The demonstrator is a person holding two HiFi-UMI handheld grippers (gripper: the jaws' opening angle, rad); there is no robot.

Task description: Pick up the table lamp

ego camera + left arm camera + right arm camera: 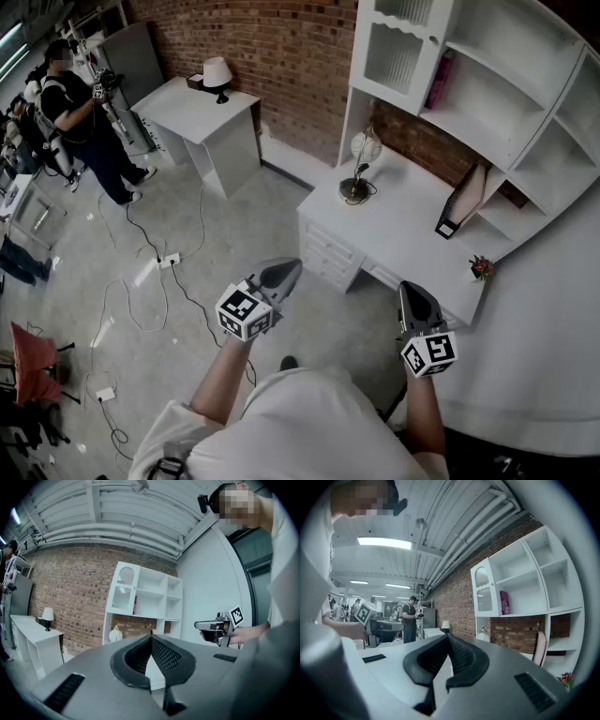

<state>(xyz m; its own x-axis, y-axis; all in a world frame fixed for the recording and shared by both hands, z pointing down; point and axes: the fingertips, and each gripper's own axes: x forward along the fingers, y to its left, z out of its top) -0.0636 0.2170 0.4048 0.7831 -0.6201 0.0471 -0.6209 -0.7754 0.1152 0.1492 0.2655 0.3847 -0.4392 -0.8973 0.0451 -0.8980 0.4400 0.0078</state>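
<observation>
White worktop with drawers (412,234) under a white shelf hutch (525,112), set against a red brick wall (291,47). The round-globe table lamp on a dark metal base (360,171) stands upright at the worktop's left end, below the hutch's glazed door. Nothing touches it.

Left gripper (286,270): jaws clenched together, nothing between them, held level; the lamp is at its 1 o'clock, well apart. Right gripper (415,300): jaws also clenched, empty, level; the lamp is at its 11 o'clock, well apart. Each marker cube shows only black-and-white square patterns, no letters.

At 3 o'clock of the lamp on the worktop is a black-and-pink file holder (459,202), and a small red flower pot (482,268) is at the front right corner. The magenta book (438,80) on the hutch shelf has a spine too small to read.

At 10 o'clock, far off, a second white table (202,117) carries a white-shade lamp (217,73). A person in black (84,112) stands beyond it. Black cables (169,258) run over the grey floor.
</observation>
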